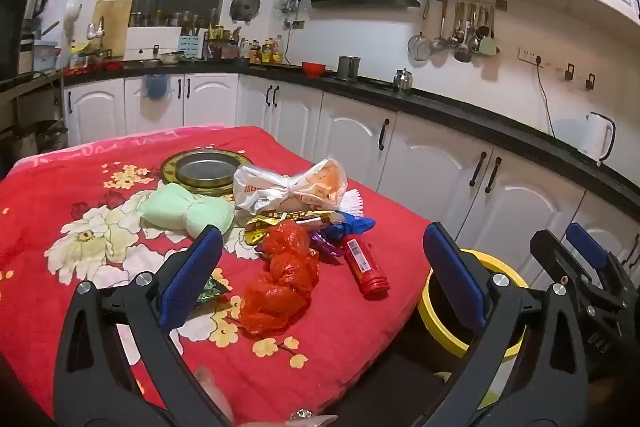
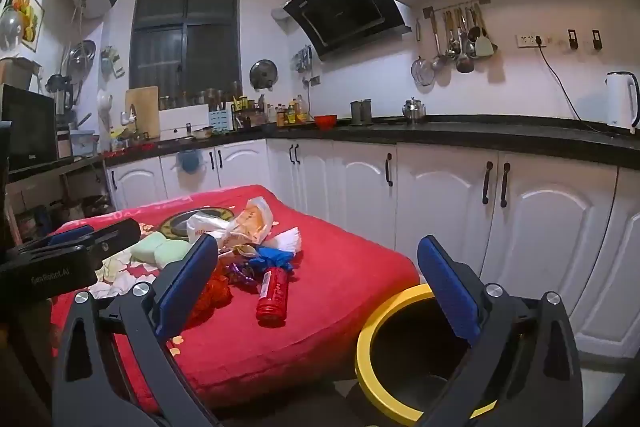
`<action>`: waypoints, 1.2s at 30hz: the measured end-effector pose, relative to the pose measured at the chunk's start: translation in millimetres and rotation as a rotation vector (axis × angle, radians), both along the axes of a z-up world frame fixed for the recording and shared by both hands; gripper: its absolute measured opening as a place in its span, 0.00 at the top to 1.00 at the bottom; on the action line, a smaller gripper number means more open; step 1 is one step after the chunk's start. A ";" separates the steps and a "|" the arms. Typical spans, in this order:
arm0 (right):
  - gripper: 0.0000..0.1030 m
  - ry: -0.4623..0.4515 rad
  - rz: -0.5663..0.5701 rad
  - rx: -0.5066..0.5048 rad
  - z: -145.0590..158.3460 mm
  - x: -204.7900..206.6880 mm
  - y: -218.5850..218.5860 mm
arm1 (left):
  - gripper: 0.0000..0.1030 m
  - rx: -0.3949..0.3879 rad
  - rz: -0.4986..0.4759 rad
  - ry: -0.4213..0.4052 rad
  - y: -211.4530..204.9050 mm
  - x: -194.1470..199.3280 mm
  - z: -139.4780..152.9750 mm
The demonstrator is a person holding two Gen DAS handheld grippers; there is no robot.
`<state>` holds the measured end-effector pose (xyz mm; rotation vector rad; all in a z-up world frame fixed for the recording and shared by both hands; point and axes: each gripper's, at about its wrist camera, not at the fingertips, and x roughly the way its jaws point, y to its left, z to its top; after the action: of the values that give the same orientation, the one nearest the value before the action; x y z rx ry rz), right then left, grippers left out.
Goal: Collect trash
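Note:
A pile of trash lies on the red flowered table cover (image 1: pixel 60 195): a crumpled red plastic bag (image 1: pixel 280 283), a red tube-shaped wrapper (image 1: pixel 366 265), a white and orange plastic bag (image 1: pixel 288 187), gold, purple and blue wrappers (image 1: pixel 320 227), and a small green wrapper (image 1: pixel 210 291). A yellow-rimmed black bin (image 2: pixel 400 359) stands on the floor right of the table. My left gripper (image 1: pixel 320 259) is open and empty above the near side of the pile. My right gripper (image 2: pixel 316 279) is open and empty, over the gap between table and bin.
A green towel (image 1: pixel 188 215), a white brush (image 1: pixel 354 201) and a round metal plate (image 1: pixel 208 169) also lie on the table. White cabinets (image 2: pixel 440 195) and a black counter run behind and to the right. The left gripper's body (image 2: pixel 60 259) shows at the left of the right wrist view.

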<state>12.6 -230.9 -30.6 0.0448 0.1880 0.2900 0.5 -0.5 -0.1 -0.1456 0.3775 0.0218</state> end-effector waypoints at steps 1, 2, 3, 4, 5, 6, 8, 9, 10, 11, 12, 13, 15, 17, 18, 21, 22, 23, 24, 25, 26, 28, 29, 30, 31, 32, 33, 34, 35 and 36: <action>0.06 0.003 0.001 -0.004 0.0 0.2 0.3 | 0.10 -0.020 0.003 -0.009 1.9 -0.8 0.3; 0.06 0.000 0.002 -0.004 0.0 0.1 0.4 | 0.10 -0.017 0.004 -0.009 1.9 -0.8 0.3; 0.06 0.003 0.001 -0.005 0.1 0.4 0.6 | 0.10 -0.016 0.004 -0.009 2.2 -0.8 0.3; 0.06 0.005 0.000 -0.006 0.2 0.7 0.7 | 0.10 -0.014 0.002 -0.008 2.4 -0.8 0.3; 0.06 -0.003 0.002 -0.006 0.0 -0.1 0.8 | 0.10 -0.013 0.002 -0.007 2.9 -0.7 0.6; 0.06 -0.002 0.001 -0.005 0.1 -0.2 0.8 | 0.10 -0.011 0.002 -0.008 3.5 -0.8 0.9; 0.06 0.000 -0.002 -0.003 0.4 -0.3 0.6 | 0.10 -0.010 0.003 -0.009 5.3 -0.8 1.9; 0.06 0.001 -0.003 -0.003 0.6 -0.4 0.3 | 0.10 -0.009 0.005 -0.011 0.8 -0.6 0.1; 0.06 0.000 -0.002 -0.008 1.2 -1.0 1.6 | 0.10 -0.011 0.004 -0.012 0.9 -0.4 0.0; 0.06 0.001 -0.004 -0.009 2.4 -2.1 1.6 | 0.10 -0.011 0.004 -0.011 0.6 -0.3 0.0; 0.06 0.002 -0.005 -0.009 3.6 -3.3 1.6 | 0.10 -0.011 0.004 -0.010 0.3 0.1 -0.2; 0.06 0.003 -0.007 -0.008 5.0 -4.6 1.3 | 0.10 -0.011 0.004 -0.009 -0.2 0.7 -0.4; 0.06 0.005 -0.013 -0.010 -1.1 2.6 -1.7 | 0.10 -0.013 0.003 -0.009 0.0 0.8 -0.3; 0.06 0.008 -0.017 -0.012 -3.5 4.1 0.4 | 0.10 -0.016 0.002 -0.013 -5.3 -0.7 7.5; 0.06 0.009 -0.017 -0.012 -3.7 4.2 -0.4 | 0.10 -0.014 0.003 -0.013 -6.4 -0.6 8.5; 0.06 0.008 -0.021 -0.024 -2.8 2.1 4.3 | 0.10 -0.012 0.005 -0.015 -8.1 -1.6 10.3; 0.06 0.009 -0.022 -0.024 -2.4 2.0 4.2 | 0.10 -0.012 0.005 -0.015 -7.5 -1.6 10.0; 0.06 0.009 -0.022 -0.024 -2.6 2.0 4.0 | 0.10 -0.011 0.005 -0.015 -8.5 -0.3 9.5; 0.06 0.009 -0.024 -0.025 -2.7 2.0 4.0 | 0.10 -0.010 0.006 -0.015 -10.5 0.9 10.2; 0.06 0.010 -0.022 -0.026 -2.2 2.2 3.6 | 0.10 -0.011 0.007 -0.016 -9.4 0.3 9.9; 0.06 0.011 -0.021 -0.025 -2.4 2.2 3.3 | 0.10 -0.014 0.005 -0.017 -7.1 -0.3 9.0; 0.06 0.011 -0.022 -0.026 -2.6 2.6 3.7 | 0.10 -0.015 0.005 -0.017 -6.9 -0.4 9.1; 0.06 0.012 -0.022 -0.026 -3.0 2.3 2.5 | 0.10 -0.015 0.005 -0.018 -6.6 -0.6 8.9; 0.06 0.013 -0.022 -0.025 -3.0 2.4 2.4 | 0.10 -0.016 0.004 -0.018 -6.7 -0.6 9.1; 0.06 0.013 -0.023 -0.025 -2.9 2.4 2.4 | 0.10 -0.016 0.005 -0.018 -6.5 -0.7 9.0; 0.06 0.013 -0.023 -0.024 -3.2 2.4 2.2 | 0.10 -0.016 0.005 -0.019 -6.3 -0.7 8.8; 0.06 0.014 -0.023 -0.027 -2.4 2.5 2.1 | 0.10 -0.015 0.005 -0.020 -6.9 -0.6 9.3; 0.06 0.015 -0.023 -0.027 -2.7 2.6 2.0 | 0.10 -0.015 0.005 -0.019 -6.2 -0.8 8.9; 0.06 0.014 -0.021 -0.026 -2.8 2.8 1.8 | 0.10 -0.017 0.004 -0.020 -6.0 -0.8 9.3; 0.06 0.015 -0.021 -0.027 -3.2 2.9 1.7 | 0.10 -0.018 0.004 -0.020 -6.2 -0.9 9.4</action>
<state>15.5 -229.1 -33.8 0.0224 0.2065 0.2662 -0.4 -6.7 9.2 -0.1640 0.3575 0.0208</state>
